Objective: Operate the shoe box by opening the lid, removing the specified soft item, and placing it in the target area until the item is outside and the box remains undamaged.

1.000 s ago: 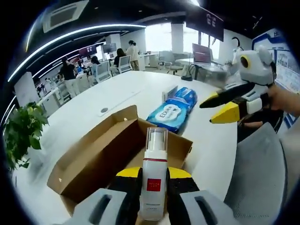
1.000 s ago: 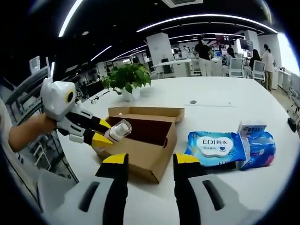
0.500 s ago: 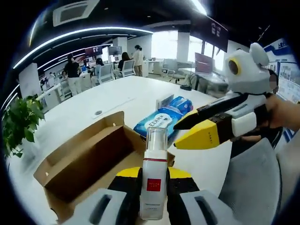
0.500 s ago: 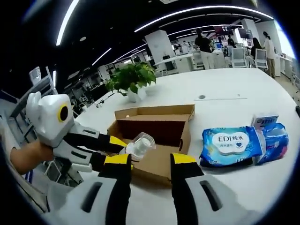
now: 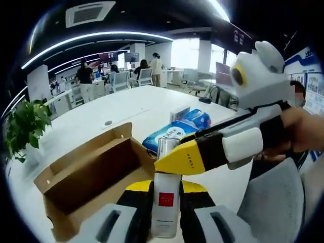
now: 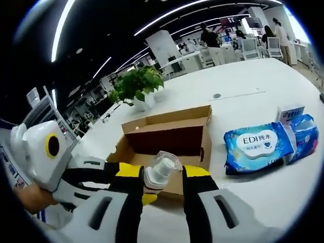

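A white pump bottle (image 5: 165,212) with a clear cap and a red square label stands upright between my left gripper's (image 5: 165,186) jaws, which are shut on it. In the left gripper view my right gripper (image 5: 170,152) reaches in from the right, its yellow-tipped jaws at the bottle's cap. From the right gripper view, the bottle's cap (image 6: 161,170) lies between my right gripper's (image 6: 162,174) open jaws, and the left gripper (image 6: 144,188) holds the bottle from the left. The brown cardboard shoe box (image 5: 86,185) (image 6: 167,135) lies open on the white table.
A blue wipes pack (image 6: 259,147) (image 5: 172,132) and a small white box (image 6: 288,112) lie right of the shoe box. A potted plant (image 6: 135,86) stands behind it. A grey chair back (image 5: 276,202) is near the table edge. People and chairs are far back.
My right gripper has closed in on the left one until the bottle's cap lies between its jaws. The left gripper has kept its hold on the bottle.
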### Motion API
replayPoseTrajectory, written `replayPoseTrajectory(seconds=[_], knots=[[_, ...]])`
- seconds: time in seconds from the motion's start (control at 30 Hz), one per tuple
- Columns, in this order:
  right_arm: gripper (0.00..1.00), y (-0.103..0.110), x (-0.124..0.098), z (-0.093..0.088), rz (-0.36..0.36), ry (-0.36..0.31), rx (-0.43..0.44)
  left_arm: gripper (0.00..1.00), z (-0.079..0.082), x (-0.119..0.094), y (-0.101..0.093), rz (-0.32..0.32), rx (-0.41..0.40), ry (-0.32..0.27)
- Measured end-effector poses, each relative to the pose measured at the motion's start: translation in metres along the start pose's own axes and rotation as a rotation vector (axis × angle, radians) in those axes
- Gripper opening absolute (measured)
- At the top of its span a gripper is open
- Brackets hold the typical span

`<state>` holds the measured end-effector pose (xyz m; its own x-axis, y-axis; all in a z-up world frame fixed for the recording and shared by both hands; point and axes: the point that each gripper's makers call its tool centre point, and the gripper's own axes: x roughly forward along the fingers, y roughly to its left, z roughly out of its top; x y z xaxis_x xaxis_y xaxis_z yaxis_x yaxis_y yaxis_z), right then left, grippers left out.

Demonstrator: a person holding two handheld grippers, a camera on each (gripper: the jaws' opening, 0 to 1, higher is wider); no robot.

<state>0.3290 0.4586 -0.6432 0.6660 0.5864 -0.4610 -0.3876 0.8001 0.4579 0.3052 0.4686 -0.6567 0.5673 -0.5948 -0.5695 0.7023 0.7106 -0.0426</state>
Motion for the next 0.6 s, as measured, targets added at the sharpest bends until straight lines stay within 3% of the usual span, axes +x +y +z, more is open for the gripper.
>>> replayPoseTrajectory(seconds=[0.37, 0.6], knots=[[0.27, -0.015, 0.01, -0.003, -0.082, 0.015, 0.177, 0.19, -0.001, 0.006, -0.002, 0.055, 0.035, -0.006], [0.24, -0.014, 0.008, -0.004, -0.077, 0.007, 0.175, 0.19, -0.006, 0.008, 0.0, 0.055, 0.033, -0.003]])
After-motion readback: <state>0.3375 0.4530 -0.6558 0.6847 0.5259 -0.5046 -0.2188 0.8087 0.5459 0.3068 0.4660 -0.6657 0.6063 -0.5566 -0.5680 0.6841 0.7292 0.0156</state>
